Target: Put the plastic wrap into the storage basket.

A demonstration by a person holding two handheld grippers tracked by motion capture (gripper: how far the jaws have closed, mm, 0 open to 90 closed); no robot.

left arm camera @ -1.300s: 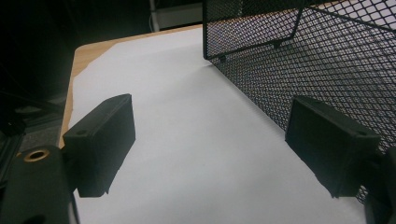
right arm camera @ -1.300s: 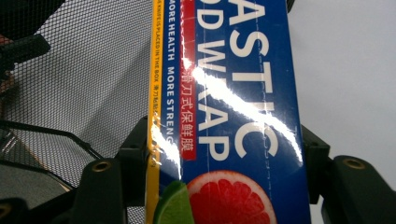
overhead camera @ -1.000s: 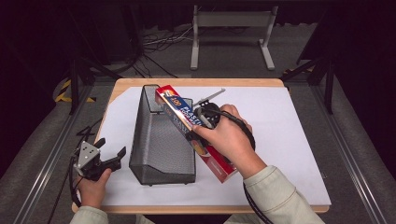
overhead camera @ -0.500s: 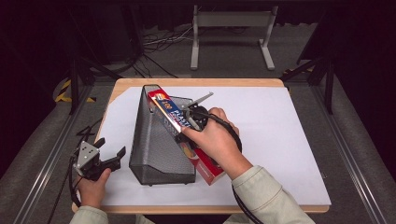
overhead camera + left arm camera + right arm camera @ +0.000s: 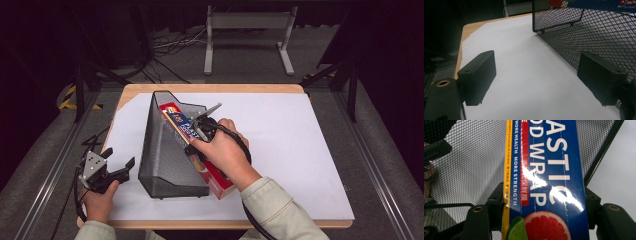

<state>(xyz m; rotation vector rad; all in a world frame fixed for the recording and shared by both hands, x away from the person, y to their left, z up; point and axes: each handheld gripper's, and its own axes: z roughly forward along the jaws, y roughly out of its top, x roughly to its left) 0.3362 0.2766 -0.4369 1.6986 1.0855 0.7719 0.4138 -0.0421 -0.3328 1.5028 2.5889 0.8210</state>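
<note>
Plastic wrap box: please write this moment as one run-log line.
right tongs: shut on plastic wrap box | box: entering mesh holder | left tongs: open, idle

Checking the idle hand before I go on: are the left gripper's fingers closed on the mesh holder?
No, the left gripper has its fingers spread apart over bare white paper beside the mesh holder.

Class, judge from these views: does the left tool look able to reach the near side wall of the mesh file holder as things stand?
Probably yes. The left tool stands open beside the mesh file holder, with only bare white paper between them.
</note>
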